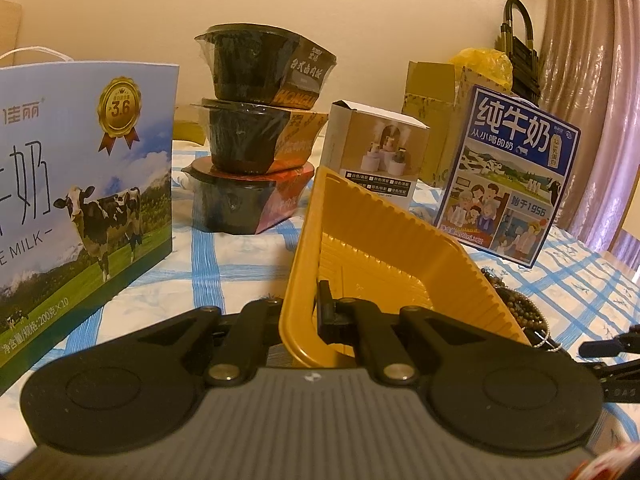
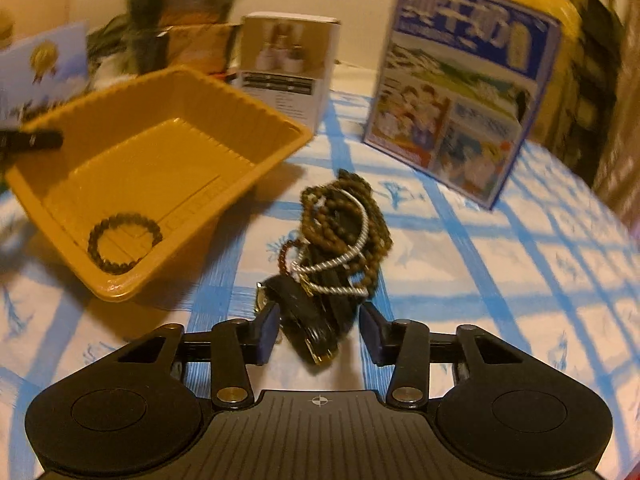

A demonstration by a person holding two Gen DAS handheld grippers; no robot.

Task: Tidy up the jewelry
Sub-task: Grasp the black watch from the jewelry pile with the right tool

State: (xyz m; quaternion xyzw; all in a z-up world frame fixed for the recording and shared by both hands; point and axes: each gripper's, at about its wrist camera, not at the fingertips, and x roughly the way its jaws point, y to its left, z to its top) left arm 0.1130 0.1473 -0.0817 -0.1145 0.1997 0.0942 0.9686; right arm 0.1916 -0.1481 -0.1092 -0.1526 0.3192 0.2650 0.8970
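A yellow plastic tray [image 1: 380, 240] is tilted up off the table, and my left gripper [image 1: 304, 308] is shut on its near rim. In the right wrist view the tray [image 2: 168, 76] holds one dark beaded bracelet [image 2: 124, 242] in its lower corner. To its right a tangled pile of jewelry [image 2: 340, 216] lies on the cloth: brown bead strings, a silver chain and a black-strapped watch [image 2: 308, 316]. My right gripper [image 2: 320, 324] stands open low over the pile's near end. The watch strap lies between its blue pads [image 2: 269, 328], which do not squeeze it.
A blue-checked tablecloth [image 2: 500, 280] covers the table. Behind stand a blue milk carton box [image 2: 460, 80], a small white box [image 2: 288, 64], three stacked black bowls [image 1: 248, 136] and a large milk bag [image 1: 80, 184] at the left. Cardboard and a yellow bag [image 1: 484, 64] sit further back.
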